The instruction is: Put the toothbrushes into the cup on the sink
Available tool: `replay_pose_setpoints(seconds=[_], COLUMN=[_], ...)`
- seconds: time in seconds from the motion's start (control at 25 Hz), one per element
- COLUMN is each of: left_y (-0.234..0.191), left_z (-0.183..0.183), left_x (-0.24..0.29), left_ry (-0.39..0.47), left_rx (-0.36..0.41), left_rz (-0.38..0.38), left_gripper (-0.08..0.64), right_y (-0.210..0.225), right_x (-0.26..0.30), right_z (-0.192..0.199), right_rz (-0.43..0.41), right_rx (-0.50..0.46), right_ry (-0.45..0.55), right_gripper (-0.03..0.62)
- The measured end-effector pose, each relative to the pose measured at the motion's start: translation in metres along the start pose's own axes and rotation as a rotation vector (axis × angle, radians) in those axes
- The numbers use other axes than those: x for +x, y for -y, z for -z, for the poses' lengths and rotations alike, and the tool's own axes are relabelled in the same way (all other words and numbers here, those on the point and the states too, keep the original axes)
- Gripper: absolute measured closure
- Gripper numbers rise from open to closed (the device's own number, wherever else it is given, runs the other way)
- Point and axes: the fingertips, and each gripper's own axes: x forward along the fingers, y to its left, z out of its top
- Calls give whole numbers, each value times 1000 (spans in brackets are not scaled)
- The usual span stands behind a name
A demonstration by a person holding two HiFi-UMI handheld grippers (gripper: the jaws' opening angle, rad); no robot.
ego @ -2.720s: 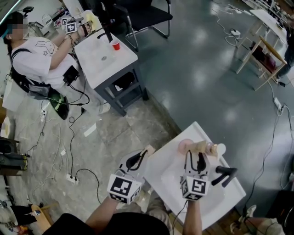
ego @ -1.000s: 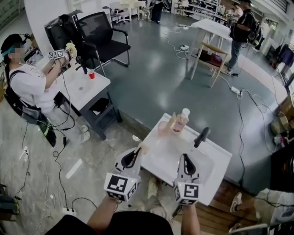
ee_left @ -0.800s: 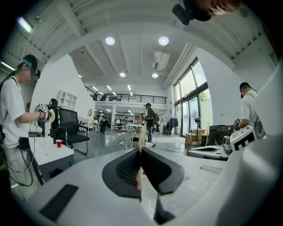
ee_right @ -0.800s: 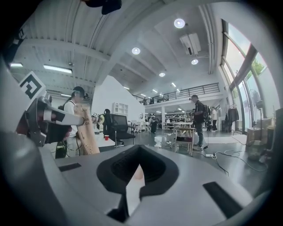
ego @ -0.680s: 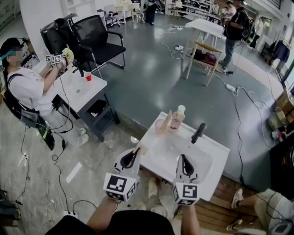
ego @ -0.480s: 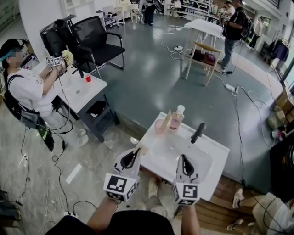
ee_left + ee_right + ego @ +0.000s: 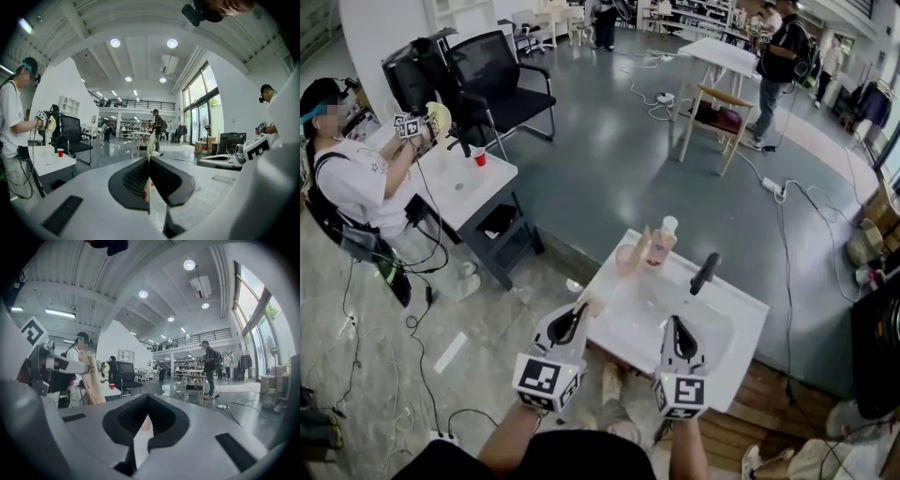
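Left gripper (image 7: pixel 579 313) clamped on a paper-sleeved toothbrush (image 7: pixel 95 380); the sleeve's dark print is too blurred to read. Right gripper (image 7: pixel 673 325), jaws together, above the sink (image 7: pixel 741 314). Pink cup (image 7: pixel 624 259) at the sink's back edge, its contents indistinct.

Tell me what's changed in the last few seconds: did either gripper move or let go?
The right gripper has drawn back from the pink cup toward the sink's near edge; its jaws, apart before, are now shut on nothing. The left gripper still clamps its toothbrush pack, barely moved. The other pack in the cup, the bottle and the faucet are unchanged.
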Motion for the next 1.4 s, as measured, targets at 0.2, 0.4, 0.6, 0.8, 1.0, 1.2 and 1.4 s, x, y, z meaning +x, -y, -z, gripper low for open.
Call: replay_pose_setpoints(seconds=[0.2, 0.4, 0.6, 0.8, 1.0, 1.2, 1.4], left_y=[-2, -4, -8, -13, -21, -29, -30], left_z=[1, -5, -7, -11, -12, -5, 8], left_x=[6, 18, 42, 70, 102, 132, 157], left_ry=[0, 8, 30, 29, 41, 36, -22], left_rx=[-2, 4, 10, 10, 14, 20, 9], left_rz=[-2, 3, 12, 15, 19, 14, 10], left_gripper=[554, 554, 554, 554, 554, 554, 554], right_y=[2, 6, 14, 24, 35, 46, 55], right_x=[4, 11, 25, 40, 58, 74, 89], right_z=[4, 7, 6, 15, 24, 38, 42], right_rz=[-4, -4, 9, 13, 23, 25, 24], right_rx=[6, 12, 26, 38, 53, 70, 83], right_ry=[-4, -11, -25, -36, -51, -74, -87], right_gripper=[594, 594, 594, 594, 594, 594, 594])
